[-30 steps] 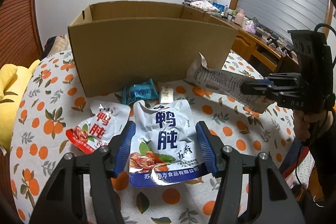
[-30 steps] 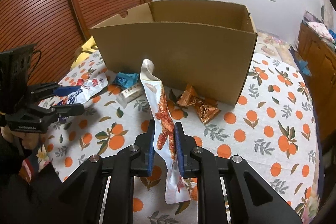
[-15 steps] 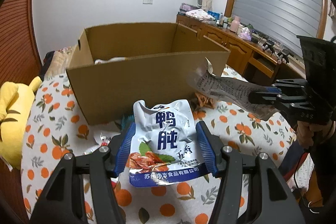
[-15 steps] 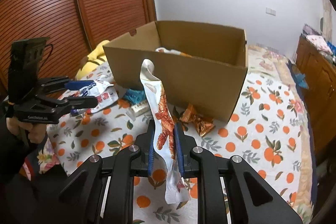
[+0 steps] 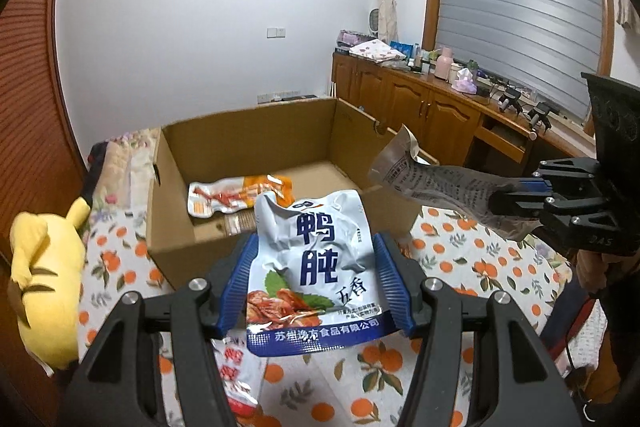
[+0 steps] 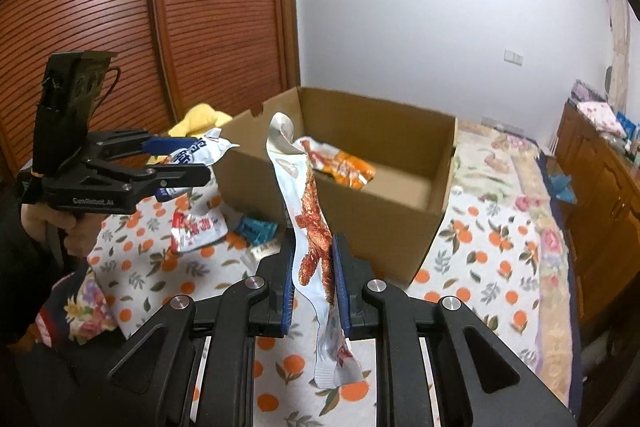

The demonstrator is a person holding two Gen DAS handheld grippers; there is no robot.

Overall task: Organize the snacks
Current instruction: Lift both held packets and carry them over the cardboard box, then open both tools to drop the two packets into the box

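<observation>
- The left claw (image 5: 316, 283) is clamped across the width of a white and blue pouch (image 5: 314, 267) with large blue characters, one blue pad on each side edge, holding it in the air just in front of an open cardboard box (image 5: 248, 183).
- The right claw (image 6: 312, 279) is closed tight on a long white and red packet (image 6: 310, 227), gripped edge-on near its middle, so both ends hang free above the orange-print bedspread (image 6: 500, 239).
- Inside the box lies an orange and white snack bag (image 5: 240, 195); the rest of its floor looks bare.
- Loose on the bedspread near the box are a red and white pouch (image 6: 196, 227) and a small teal packet (image 6: 258, 229).
- Both held packs look light, thin and floppy: the film wrinkles, and the long packet curls at its top.
- The film seems glossy and likely slippery, so a firm pinch on a flat sealed border or across the body probably holds best.
- The contents seem soft, so hard squeezing risks crushing them or bursting a seam.
- A yellow plush toy (image 5: 44, 267) lies on the far left side of the bed.
</observation>
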